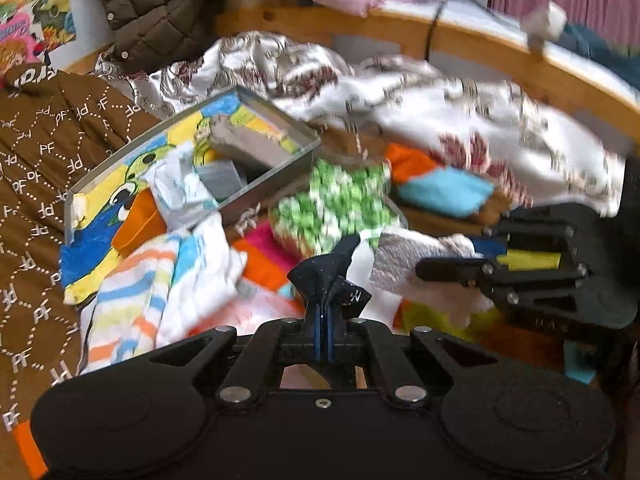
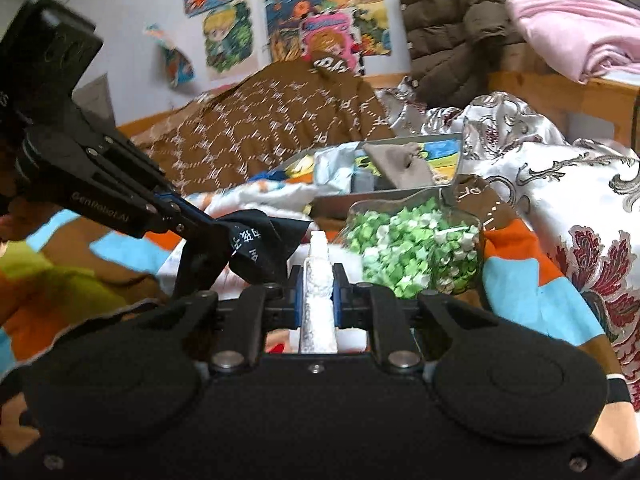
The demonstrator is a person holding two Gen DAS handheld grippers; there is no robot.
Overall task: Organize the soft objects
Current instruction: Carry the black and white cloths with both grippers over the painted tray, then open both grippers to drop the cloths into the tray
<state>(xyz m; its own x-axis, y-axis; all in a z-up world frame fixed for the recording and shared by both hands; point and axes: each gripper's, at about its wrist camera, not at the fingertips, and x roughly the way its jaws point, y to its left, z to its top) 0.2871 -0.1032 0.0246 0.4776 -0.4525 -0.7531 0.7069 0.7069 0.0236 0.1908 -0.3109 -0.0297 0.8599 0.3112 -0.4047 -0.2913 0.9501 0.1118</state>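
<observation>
My left gripper [image 1: 325, 305] is shut on a small black cloth [image 1: 330, 274] with white lettering, which bunches up above its pads. In the right wrist view this left gripper [image 2: 219, 225] reaches in from the left, and the black cloth [image 2: 266, 240] hangs from its tips. My right gripper [image 2: 318, 276] is shut on a white fluffy cloth [image 2: 318, 300] that stands between its blue pads [image 2: 339, 300]. From the left wrist view, the right gripper [image 1: 422, 271] comes in from the right, holding that white cloth [image 1: 408, 258]. Both cloths hang close together over the bed.
An open metal tin [image 1: 276, 178] with a cartoon lid holds a grey cloth. A clear jar of green and white paper stars [image 2: 412, 248] lies beside it. A striped white cloth [image 1: 160, 292], a brown patterned blanket [image 1: 36, 152], a silvery floral cover [image 1: 460, 120] and a wooden bed rail [image 1: 500, 52] surround them.
</observation>
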